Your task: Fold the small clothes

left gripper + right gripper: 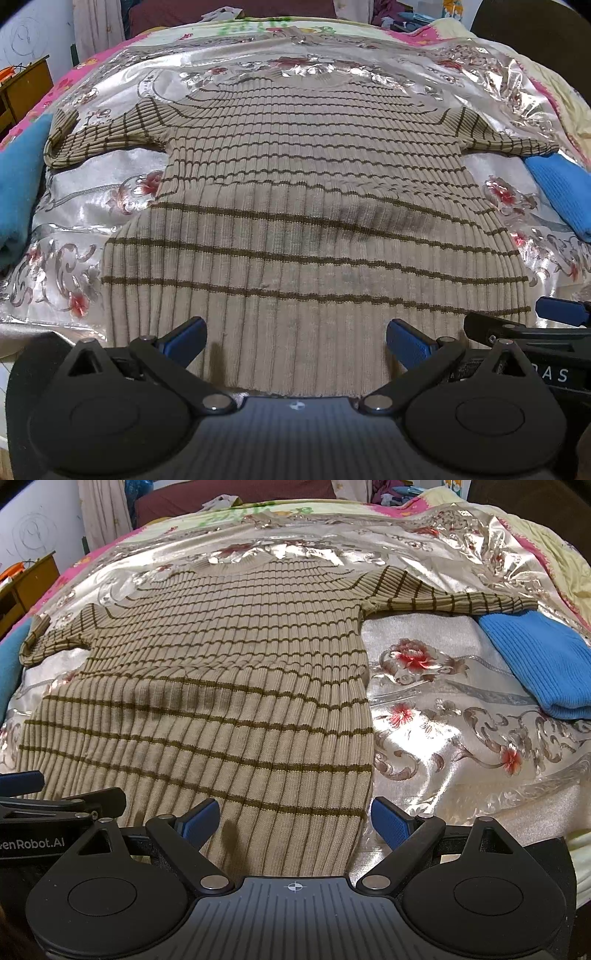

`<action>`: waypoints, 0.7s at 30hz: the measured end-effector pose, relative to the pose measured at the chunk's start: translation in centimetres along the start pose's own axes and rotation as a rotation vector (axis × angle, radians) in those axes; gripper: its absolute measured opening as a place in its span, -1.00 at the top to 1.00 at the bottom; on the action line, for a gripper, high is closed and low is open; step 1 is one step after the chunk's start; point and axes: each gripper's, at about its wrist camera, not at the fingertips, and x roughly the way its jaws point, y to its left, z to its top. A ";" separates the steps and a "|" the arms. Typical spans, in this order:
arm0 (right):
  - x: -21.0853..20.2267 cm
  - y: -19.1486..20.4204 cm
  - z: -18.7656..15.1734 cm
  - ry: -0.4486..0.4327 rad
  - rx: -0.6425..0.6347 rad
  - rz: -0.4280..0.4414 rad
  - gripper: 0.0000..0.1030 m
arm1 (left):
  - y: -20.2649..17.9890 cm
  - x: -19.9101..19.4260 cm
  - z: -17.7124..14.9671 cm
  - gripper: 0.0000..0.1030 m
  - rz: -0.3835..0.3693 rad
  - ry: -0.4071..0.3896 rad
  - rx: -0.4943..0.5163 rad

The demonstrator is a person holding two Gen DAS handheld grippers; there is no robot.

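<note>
Striped sweater (295, 221) flat on bed w/ shiny cover (443, 701); left gripper (295, 345) & right gripper (293, 821) both wide open, empty, at hem.

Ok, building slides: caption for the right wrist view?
Open right gripper over the hem of a flat striped sweater on a floral cloth.

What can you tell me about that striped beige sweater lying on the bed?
The sweater is a ribbed beige knit with thin brown stripes and a round neck. It lies flat, unfolded, on a shiny floral bedspread, hem toward the cameras, both short sleeves spread sideways. Its right sleeve tip reaches a blue garment. Both open tongs hover at the hem, gripping nothing.
</note>
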 end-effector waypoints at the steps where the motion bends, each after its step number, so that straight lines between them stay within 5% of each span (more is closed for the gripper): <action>1: 0.0 0.0 0.0 0.000 0.000 0.000 -0.76 | 0.0 0.0 0.0 -1.00 0.001 -0.001 0.001; 21: 0.0 0.0 0.0 0.001 0.000 0.000 -0.76 | -0.2 -0.1 -0.1 -1.00 0.013 -0.015 0.016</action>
